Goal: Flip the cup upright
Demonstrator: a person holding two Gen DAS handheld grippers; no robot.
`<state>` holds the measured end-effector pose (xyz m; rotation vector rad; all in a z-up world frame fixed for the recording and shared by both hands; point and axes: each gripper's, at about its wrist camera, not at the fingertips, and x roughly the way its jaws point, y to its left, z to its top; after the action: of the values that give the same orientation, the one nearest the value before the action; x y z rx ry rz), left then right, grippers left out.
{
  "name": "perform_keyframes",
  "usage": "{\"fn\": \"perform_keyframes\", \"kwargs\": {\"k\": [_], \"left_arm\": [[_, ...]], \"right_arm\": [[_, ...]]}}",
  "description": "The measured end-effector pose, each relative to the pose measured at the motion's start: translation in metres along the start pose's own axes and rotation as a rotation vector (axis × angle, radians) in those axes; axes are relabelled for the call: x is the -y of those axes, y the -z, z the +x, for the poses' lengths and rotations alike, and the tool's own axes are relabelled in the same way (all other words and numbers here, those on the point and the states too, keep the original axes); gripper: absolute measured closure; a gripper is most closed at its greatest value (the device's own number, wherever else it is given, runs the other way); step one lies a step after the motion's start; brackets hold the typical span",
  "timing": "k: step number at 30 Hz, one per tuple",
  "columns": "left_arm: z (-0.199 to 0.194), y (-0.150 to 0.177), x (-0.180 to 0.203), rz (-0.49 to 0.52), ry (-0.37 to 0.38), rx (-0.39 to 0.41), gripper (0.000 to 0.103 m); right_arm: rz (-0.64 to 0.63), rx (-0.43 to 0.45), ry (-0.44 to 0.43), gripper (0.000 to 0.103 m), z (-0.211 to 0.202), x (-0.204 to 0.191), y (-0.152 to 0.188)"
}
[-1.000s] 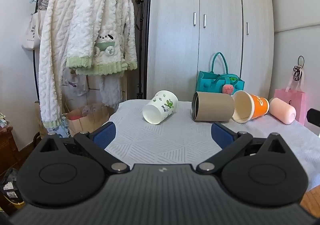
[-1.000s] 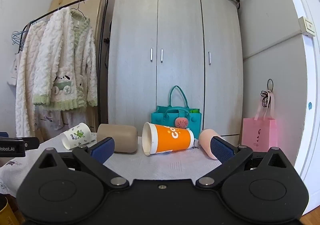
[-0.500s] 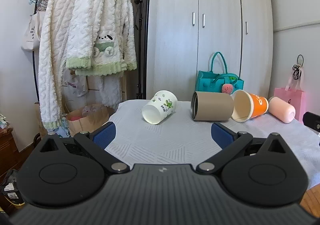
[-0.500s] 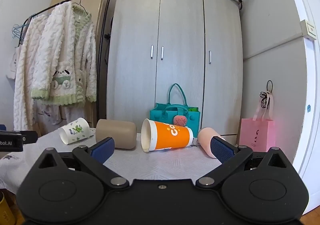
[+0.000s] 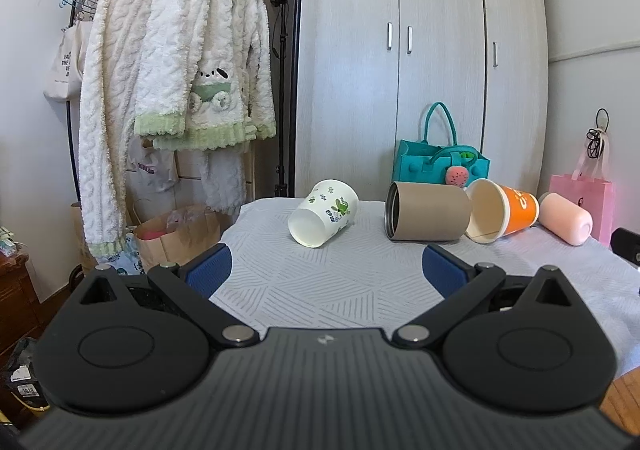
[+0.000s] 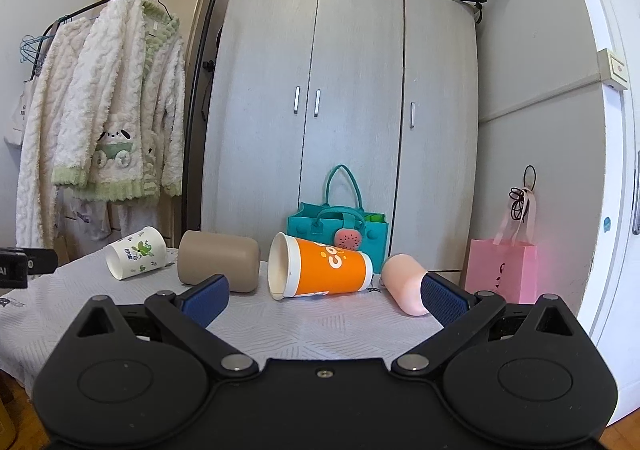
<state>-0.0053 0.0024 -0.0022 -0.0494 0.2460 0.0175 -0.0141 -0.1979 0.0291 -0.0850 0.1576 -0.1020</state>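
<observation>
Several cups lie on their sides on a table with a white patterned cloth [image 5: 320, 282]. From left to right: a white cup with green prints [image 5: 323, 213] [image 6: 136, 252], a tan cup [image 5: 426, 211] [image 6: 218, 261], an orange paper cup [image 5: 500, 209] [image 6: 320, 270] and a pink cup [image 5: 565, 217] [image 6: 402, 282]. My left gripper [image 5: 326, 270] is open and empty, in front of the white cup and short of it. My right gripper [image 6: 324, 296] is open and empty, in front of the orange cup.
A teal bag [image 5: 438, 161] stands behind the cups against a grey wardrobe [image 6: 340, 109]. A pink bag [image 6: 502, 270] hangs at the right. A clothes rack with fleece robes [image 5: 180, 69] and a paper bag [image 5: 176, 238] stand left of the table.
Both grippers have shifted slightly; the right wrist view has risen and turned a little, so the cups sit lower in it. No cup has moved.
</observation>
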Motion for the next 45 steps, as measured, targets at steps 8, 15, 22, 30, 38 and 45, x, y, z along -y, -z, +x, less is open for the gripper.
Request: {"fn": "perform_keyframes", "kwargs": {"k": [8,15,22,30,38,45], "left_arm": [[-0.001,-0.005,0.0,0.019,0.005,-0.011,0.0],[-0.001,-0.009,-0.004,0.011,-0.001,-0.018,0.0],[0.005,-0.008,-0.007,0.005,-0.015,-0.024,0.0],[0.008,-0.007,-0.009,0.002,-0.011,-0.029,0.0],[0.007,-0.01,-0.009,0.01,-0.005,-0.015,0.0],[0.007,-0.012,-0.008,0.014,-0.006,-0.014,0.0]], "right_arm": [[-0.011,-0.023,0.002,0.0,0.001,0.004,-0.002],[-0.027,-0.024,0.001,0.0,0.0,0.002,-0.005],[-0.018,-0.036,0.008,0.0,0.003,0.002,-0.004],[0.0,-0.056,0.012,0.0,0.009,0.005,-0.005],[0.014,-0.071,0.009,0.0,0.012,0.007,-0.006],[0.074,-0.121,-0.034,0.0,0.013,0.012,-0.006]]}}
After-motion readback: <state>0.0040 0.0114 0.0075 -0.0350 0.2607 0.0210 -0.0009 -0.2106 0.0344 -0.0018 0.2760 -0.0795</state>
